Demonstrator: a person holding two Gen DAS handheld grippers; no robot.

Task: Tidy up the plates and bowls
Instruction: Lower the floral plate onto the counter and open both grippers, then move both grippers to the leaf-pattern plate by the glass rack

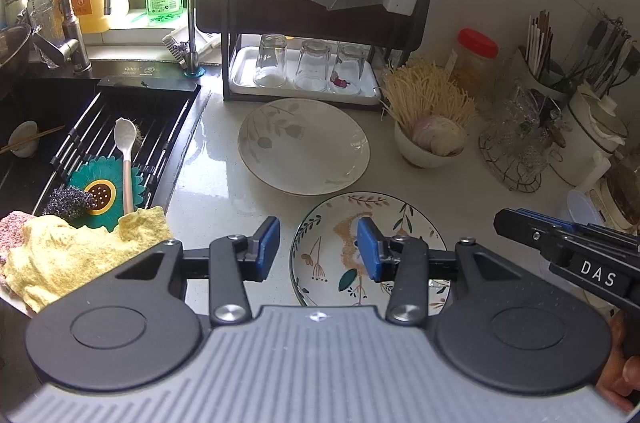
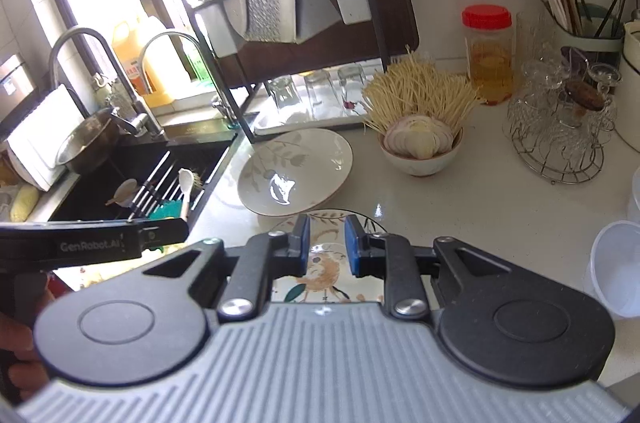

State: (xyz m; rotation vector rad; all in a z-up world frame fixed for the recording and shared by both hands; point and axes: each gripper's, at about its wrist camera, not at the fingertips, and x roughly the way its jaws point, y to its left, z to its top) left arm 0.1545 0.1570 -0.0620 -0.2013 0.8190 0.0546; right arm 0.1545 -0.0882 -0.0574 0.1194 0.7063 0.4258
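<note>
A white plate with grey leaves (image 1: 304,147) lies on the counter in front of the dish rack; it also shows in the right wrist view (image 2: 294,169). A floral plate (image 1: 332,255) lies nearer, right under my left gripper (image 1: 318,249), which is open above its left rim. My right gripper (image 2: 326,245) hovers over the same floral plate (image 2: 326,269), its jaws apart with nothing between them. It shows at the right edge of the left view (image 1: 516,223). A white bowl of sliced onion and noodles (image 1: 430,143) stands to the right (image 2: 420,147).
A dark sink (image 1: 100,127) with rack bars, spoon and sponges lies at the left, a yellow cloth (image 1: 80,251) at its near edge. The dish rack (image 1: 312,3) holds three upturned glasses. A wire basket of glassware (image 2: 560,127), a jar and plastic cups (image 2: 618,263) stand at the right.
</note>
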